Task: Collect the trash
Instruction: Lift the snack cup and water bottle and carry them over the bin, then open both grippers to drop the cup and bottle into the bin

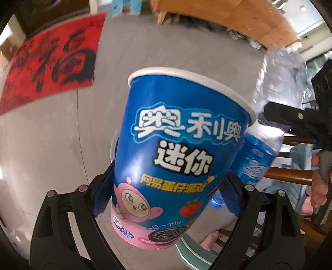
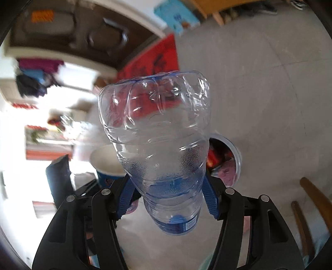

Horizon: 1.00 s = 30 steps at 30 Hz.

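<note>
My left gripper (image 1: 166, 195) is shut on a blue Oreo snack cup (image 1: 176, 145) with a white rim, held above the grey floor. My right gripper (image 2: 166, 197) is shut on an empty clear plastic bottle (image 2: 161, 135) with a blue label, its base pointing away from me. The bottle (image 1: 276, 91) and the right gripper (image 1: 294, 120) also show at the right of the left wrist view, close beside the cup. The cup (image 2: 108, 164) shows at the lower left in the right wrist view. A bin (image 2: 226, 160) holding wrappers stands on the floor behind the bottle.
A red mat (image 1: 51, 62) with a black character lies on the grey floor. A wooden cabinet (image 1: 238, 18) stands at the back. Wooden chair parts (image 2: 315, 197) are at the right. A blue box (image 2: 176, 14) lies near the doorway.
</note>
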### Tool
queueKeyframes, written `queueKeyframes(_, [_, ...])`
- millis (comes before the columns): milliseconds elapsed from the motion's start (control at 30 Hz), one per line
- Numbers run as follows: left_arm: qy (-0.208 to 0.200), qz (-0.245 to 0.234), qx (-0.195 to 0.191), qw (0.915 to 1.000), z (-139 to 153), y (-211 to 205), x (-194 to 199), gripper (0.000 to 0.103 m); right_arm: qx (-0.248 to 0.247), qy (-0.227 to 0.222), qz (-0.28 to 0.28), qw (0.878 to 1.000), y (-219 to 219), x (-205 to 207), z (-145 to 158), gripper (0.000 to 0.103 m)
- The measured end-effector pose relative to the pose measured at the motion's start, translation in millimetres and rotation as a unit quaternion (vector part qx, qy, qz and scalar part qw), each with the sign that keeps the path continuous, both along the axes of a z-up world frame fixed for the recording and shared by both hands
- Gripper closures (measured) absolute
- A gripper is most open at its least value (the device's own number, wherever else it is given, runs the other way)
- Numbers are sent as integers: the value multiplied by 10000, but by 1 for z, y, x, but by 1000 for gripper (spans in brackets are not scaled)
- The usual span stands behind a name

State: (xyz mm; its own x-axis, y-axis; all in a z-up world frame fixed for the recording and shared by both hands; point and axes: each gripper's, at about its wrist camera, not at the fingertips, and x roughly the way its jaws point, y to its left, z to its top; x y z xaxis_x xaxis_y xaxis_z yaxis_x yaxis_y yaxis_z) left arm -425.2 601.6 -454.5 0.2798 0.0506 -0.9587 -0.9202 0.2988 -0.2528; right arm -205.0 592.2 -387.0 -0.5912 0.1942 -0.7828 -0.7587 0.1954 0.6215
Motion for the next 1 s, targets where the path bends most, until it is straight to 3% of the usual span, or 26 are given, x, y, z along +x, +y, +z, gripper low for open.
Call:
queueKeyframes(100, [68, 173, -151, 9997, -68, 0, -12, 18, -214, 65, 55, 9997, 19, -26, -75, 43])
queueKeyframes(200, [11, 512, -454, 9977, -133, 1, -29, 20, -507, -100, 223, 9984, 23, -42, -128, 42])
queueKeyframes(300, [115, 616, -438, 9971, -167, 0, -33, 19, -680, -407, 404, 9960, 35, -58, -171, 41])
queueKeyframes(367, [276, 607, -691, 9954, -196, 1, -34, 19, -857, -487, 479, 9940, 38, -62, -196, 41])
queueKeyframes(433, [440, 631, -839, 9935, -208, -2, -34, 19, -1104, -573, 525, 9908, 38, -62, -214, 34])
queueKeyframes(533, [354, 827, -786, 9928, -199, -7, -39, 18, -1288, -698, 495, 9880, 35, -57, -224, 32])
queueKeyframes(633, [344, 835, -774, 9929, -176, -17, -40, 18, -1212, -779, 472, 9884, 36, -49, -208, 26])
queueKeyframes(800, [253, 970, -652, 9928, -145, -32, -45, 17, -1127, -738, 356, 9903, 40, -35, -185, 26])
queueKeyframes(933, [49, 1221, -579, 9908, -109, -33, -48, 17, -965, -621, 184, 9932, 28, -15, -143, 26])
queueKeyframes(1000, [-25, 1245, -469, 9911, -76, -36, -45, 17, -879, -501, 110, 9948, 20, -4, -121, 26])
